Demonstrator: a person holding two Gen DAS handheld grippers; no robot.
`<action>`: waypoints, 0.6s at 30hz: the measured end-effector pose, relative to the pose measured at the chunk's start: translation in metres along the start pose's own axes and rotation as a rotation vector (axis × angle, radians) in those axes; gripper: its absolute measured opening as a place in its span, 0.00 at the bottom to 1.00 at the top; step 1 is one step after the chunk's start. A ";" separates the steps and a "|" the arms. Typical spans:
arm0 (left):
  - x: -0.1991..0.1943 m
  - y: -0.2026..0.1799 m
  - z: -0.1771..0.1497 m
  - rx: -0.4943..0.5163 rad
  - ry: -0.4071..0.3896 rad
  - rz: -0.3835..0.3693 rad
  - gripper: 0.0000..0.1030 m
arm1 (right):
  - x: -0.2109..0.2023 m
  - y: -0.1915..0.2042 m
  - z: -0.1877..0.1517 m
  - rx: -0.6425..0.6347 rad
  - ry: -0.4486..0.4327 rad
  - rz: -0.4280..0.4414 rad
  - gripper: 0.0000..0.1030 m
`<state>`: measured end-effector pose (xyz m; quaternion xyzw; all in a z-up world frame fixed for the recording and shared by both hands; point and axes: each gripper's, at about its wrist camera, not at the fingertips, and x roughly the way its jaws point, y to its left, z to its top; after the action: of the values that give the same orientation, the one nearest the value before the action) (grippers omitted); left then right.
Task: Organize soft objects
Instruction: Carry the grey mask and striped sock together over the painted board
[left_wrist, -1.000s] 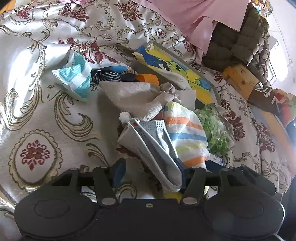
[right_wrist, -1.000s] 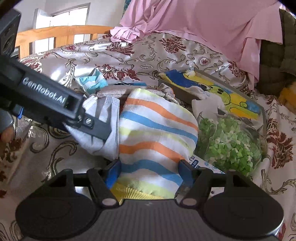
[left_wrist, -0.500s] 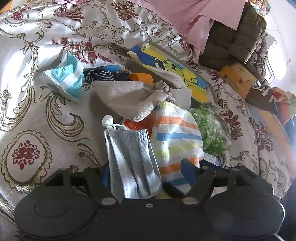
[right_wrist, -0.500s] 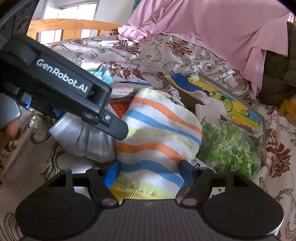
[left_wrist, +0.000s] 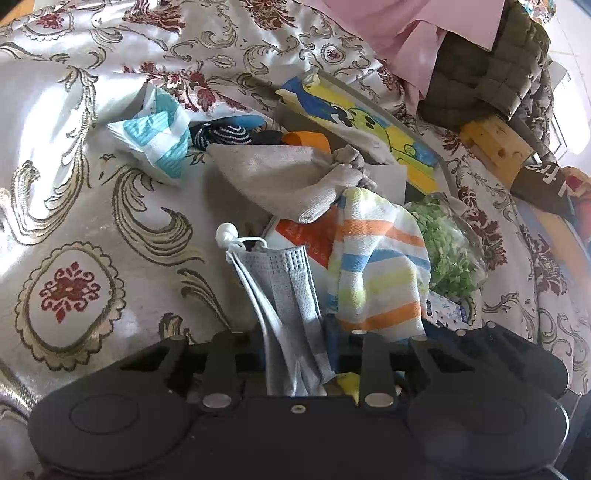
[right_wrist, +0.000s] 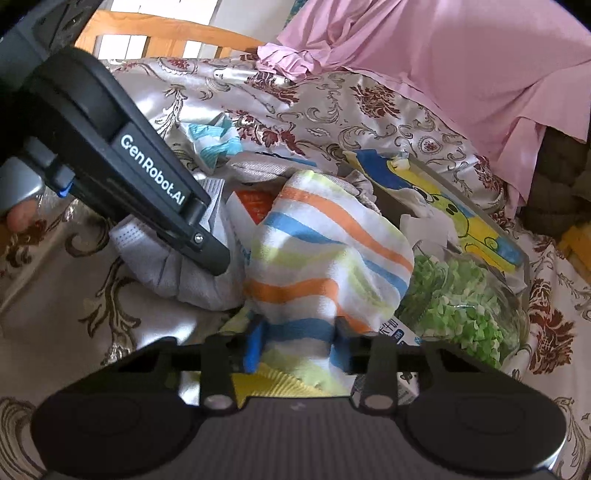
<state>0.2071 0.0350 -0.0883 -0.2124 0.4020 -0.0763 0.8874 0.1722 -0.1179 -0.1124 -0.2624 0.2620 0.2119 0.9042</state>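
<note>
Left wrist view: left claw (left_wrist: 297, 350) just clamped down, pads pinching pleated grey face mask (left_wrist: 291, 295) with white ear loops, mask running up from between jaws.
Beside left claw, to its right: striped towel in orange, blue and yellow-green (left_wrist: 380, 266), touching mask's edge.
Ahead of left claw: beige knotted cloth bundle (left_wrist: 288, 177); farther left, white-and-teal crumpled wrapper (left_wrist: 159, 136).
Right wrist view: right claw (right_wrist: 297, 341) just squeezed shut, blue pads pressing both sides of striped towel's lower end.
Right of right claw: clear bag of chopped green bits (right_wrist: 458, 295), near towel.
Left of right claw: left claw's black body reaching in over mask.
Underneath: floral satin bedspread (left_wrist: 74, 221).
</note>
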 end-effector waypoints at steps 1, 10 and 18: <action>-0.001 -0.001 -0.001 0.000 -0.003 0.005 0.26 | 0.000 0.000 0.000 0.001 0.001 -0.002 0.25; -0.024 -0.017 -0.010 0.070 -0.072 0.039 0.18 | -0.016 -0.006 0.004 0.010 -0.084 -0.074 0.11; -0.052 -0.040 -0.009 0.121 -0.163 0.034 0.18 | -0.038 -0.018 0.010 0.045 -0.202 -0.166 0.11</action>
<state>0.1667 0.0124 -0.0407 -0.1569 0.3268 -0.0680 0.9295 0.1562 -0.1355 -0.0759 -0.2401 0.1517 0.1559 0.9461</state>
